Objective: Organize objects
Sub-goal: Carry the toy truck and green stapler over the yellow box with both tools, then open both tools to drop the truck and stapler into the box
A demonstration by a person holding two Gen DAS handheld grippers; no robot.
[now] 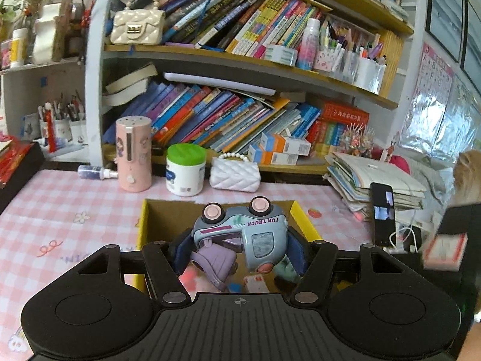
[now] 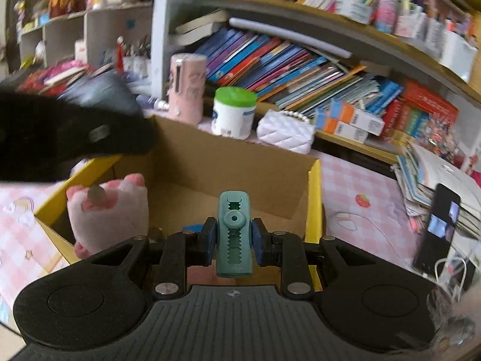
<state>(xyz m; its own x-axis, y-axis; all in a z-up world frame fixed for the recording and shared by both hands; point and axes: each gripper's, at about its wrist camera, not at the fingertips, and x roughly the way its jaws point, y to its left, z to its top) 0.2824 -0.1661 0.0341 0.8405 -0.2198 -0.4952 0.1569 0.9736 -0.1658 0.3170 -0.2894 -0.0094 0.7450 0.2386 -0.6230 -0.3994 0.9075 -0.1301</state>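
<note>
My left gripper (image 1: 239,249) is shut on a pale blue toy truck (image 1: 240,234) marked FUN TRUCK. The truck is tipped wheels-up, with a purple piece (image 1: 213,261) hanging from it. It hangs over an open cardboard box (image 1: 144,225) with yellow edges; small pink and white items lie inside. My right gripper (image 2: 234,242) is shut on a small teal toothed clip-like piece (image 2: 234,234), held upright above the same box (image 2: 314,198). A pink paw plush (image 2: 111,219) stands in the box's left corner. The left gripper's black body (image 2: 75,132) blurs across the upper left of the right wrist view.
Behind the box on the pink checked tablecloth stand a pink cylinder (image 1: 133,153), a white jar with a green lid (image 1: 185,170) and a white quilted purse (image 1: 235,174). At the right are a paper stack (image 1: 375,177) and an upright phone (image 1: 382,213). Crowded bookshelves (image 1: 240,60) rise behind.
</note>
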